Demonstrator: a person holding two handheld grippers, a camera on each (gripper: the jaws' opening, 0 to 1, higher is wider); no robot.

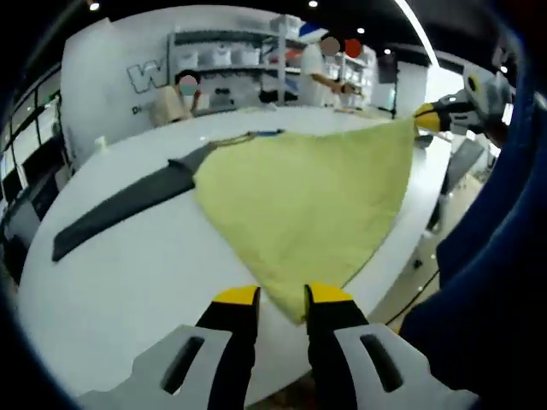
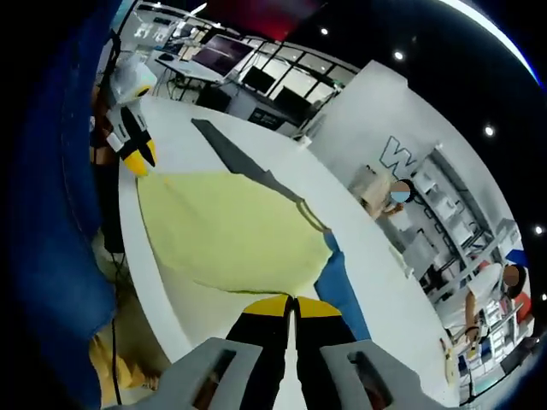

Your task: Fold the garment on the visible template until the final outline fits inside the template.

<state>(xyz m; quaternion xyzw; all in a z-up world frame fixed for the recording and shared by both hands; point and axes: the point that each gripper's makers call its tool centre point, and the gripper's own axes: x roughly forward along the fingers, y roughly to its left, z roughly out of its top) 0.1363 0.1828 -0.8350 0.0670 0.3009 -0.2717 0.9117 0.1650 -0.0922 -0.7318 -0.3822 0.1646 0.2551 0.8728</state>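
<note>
In the left gripper view there's a dark strip lying across the white table off to the left, with part of it tucked under the yellow-green garment. The garment is spread flat over the middle of the table, and one corner comes down right to the left gripper, sitting between its yellow-tipped jaws. The jaws have a small gap and look like they're pinching that corner. Over at the far right edge, the right gripper meets the opposite corner.

In the right gripper view the left gripper shows upper left at the garment's far corner. The right gripper has its jaws pressed together on the near edge, next to something blue on the table.
</note>
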